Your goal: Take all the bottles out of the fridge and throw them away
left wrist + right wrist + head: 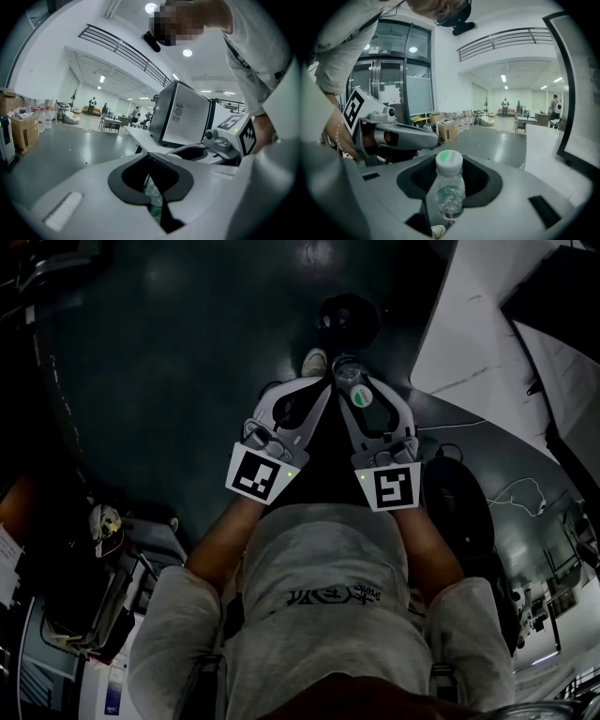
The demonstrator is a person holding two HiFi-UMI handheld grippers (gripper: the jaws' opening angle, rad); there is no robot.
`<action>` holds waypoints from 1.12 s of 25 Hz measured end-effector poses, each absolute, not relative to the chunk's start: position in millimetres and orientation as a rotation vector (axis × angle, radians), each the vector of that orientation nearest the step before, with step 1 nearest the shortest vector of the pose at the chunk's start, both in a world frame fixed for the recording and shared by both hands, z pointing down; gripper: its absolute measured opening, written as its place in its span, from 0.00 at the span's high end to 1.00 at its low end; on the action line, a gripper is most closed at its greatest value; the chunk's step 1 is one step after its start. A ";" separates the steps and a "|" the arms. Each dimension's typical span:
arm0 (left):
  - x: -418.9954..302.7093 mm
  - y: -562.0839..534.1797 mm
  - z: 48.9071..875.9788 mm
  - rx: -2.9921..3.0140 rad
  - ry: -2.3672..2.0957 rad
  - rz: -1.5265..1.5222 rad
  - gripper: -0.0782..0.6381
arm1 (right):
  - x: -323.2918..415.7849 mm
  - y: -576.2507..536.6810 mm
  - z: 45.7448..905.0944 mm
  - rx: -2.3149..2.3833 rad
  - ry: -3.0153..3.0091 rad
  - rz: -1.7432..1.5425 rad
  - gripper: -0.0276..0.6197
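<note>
A clear plastic bottle (449, 190) with a white and green cap stands upright between the jaws of my right gripper (450, 197), which is shut on it. From the head view the same bottle (354, 390) lies in the right gripper (361, 397), held low over the dark floor. Beside it, my left gripper (317, 395) has its jaws together. In the left gripper view those jaws (153, 180) are shut, and a scrap of clear greenish plastic (153, 199) shows in the slit; whether it is gripped I cannot tell. A dark cabinet with a white door (185, 117) stands ahead.
A dark round object (349, 320) sits on the floor just beyond the grippers, and a shoe (314, 362) is by the left jaws. A white table (487, 334) fills the upper right. Cardboard boxes (23, 131) line the far wall. People stand far off in the hall.
</note>
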State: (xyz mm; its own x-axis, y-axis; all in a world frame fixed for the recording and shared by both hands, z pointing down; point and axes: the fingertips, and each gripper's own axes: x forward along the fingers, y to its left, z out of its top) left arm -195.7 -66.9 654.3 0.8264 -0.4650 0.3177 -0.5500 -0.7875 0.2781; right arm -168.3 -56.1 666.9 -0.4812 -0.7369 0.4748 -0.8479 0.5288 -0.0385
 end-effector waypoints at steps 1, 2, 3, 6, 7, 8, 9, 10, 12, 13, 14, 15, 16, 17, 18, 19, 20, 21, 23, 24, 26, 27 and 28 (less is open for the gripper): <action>-195.6 -64.8 658.6 2.642 -0.762 0.331 0.88 | -168.0 -54.6 670.9 1.296 -2.367 0.384 0.71; -195.8 -62.9 662.8 2.636 -0.761 0.334 0.88 | -167.7 -53.5 674.3 1.294 -2.367 0.388 0.71; -196.0 -61.1 667.2 2.633 -0.759 0.341 0.88 | -167.5 -53.2 677.3 1.294 -2.370 0.387 0.71; -195.2 -59.0 678.2 2.640 -0.751 0.359 0.88 | -166.2 -53.4 687.7 1.304 -2.373 0.385 0.71; -194.6 -59.6 680.5 2.647 -0.751 0.359 0.88 | -165.5 -53.5 691.5 1.306 -2.371 0.381 0.71; -194.3 -60.3 682.7 2.653 -0.752 0.358 0.88 | -164.9 -53.6 695.2 1.307 -2.368 0.375 0.71; -194.3 -60.8 685.2 2.656 -0.755 0.358 0.88 | -164.4 -53.6 699.1 1.307 -2.365 0.372 0.71; -194.4 -61.4 687.8 2.659 -0.758 0.358 0.88 | -163.8 -53.4 703.3 1.308 -2.362 0.371 0.71; -193.5 -62.3 693.9 2.669 -0.763 0.353 0.88 | -162.6 -53.6 711.8 1.316 -2.362 0.366 0.71; -192.8 -62.3 698.0 2.672 -0.763 0.353 0.88 | -161.9 -54.2 716.2 1.323 -2.363 0.362 0.71; -192.1 -62.2 702.7 2.675 -0.763 0.355 0.88 | -161.1 -54.7 721.1 1.330 -2.362 0.362 0.71; -191.6 -62.2 707.6 2.677 -0.763 0.357 0.88 | -160.4 -54.6 726.9 1.333 -2.357 0.368 0.71; -191.2 -62.4 712.5 2.678 -0.764 0.359 0.88 | -159.7 -53.9 733.4 1.331 -2.347 0.378 0.71; -191.0 -62.7 717.3 2.678 -0.764 0.361 0.88 | -158.9 -53.2 740.0 1.328 -2.335 0.390 0.71; -190.8 -63.2 721.7 2.678 -0.766 0.362 0.88 | -158.3 -52.9 745.6 1.327 -2.327 0.396 0.71; -190.6 -63.6 725.7 2.677 -0.767 0.361 0.88 | -157.5 -53.2 750.2 1.329 -2.325 0.397 0.71; -190.2 -63.7 729.5 2.676 -0.769 0.360 0.88 | -156.6 -53.5 754.0 1.334 -2.325 0.396 0.71; -189.6 -63.8 733.2 2.675 -0.770 0.359 0.88 | -155.5 -53.9 757.2 1.340 -2.327 0.395 0.71; -188.2 -64.8 740.6 2.680 -0.772 0.356 0.88 | -153.8 -54.5 764.2 1.345 -2.330 0.394 0.71; -187.5 -65.5 744.3 2.684 -0.772 0.356 0.88 | -153.1 -54.3 768.8 1.343 -2.327 0.398 0.71; -186.3 -66.1 752.2 2.690 -0.772 0.359 0.88 | -152.4 -54.7 777.3 1.341 -2.324 0.397 0.71; -185.7 -66.0 756.1 2.691 -0.772 0.360 0.88 | -152.3 -54.8 781.9 1.340 -2.323 0.394 0.71; -184.9 -65.8 759.7 2.692 -0.771 0.362 0.88 | -152.2 -54.5 786.9 1.337 -2.321 0.391 0.71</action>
State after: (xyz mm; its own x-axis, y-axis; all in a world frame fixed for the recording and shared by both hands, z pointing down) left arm -184.9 -65.8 759.7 0.8225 -0.4676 0.3237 -0.5478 -0.8045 0.2297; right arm -152.2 -54.5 786.9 -0.4415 -0.7470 0.4971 -0.8686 0.4948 -0.0279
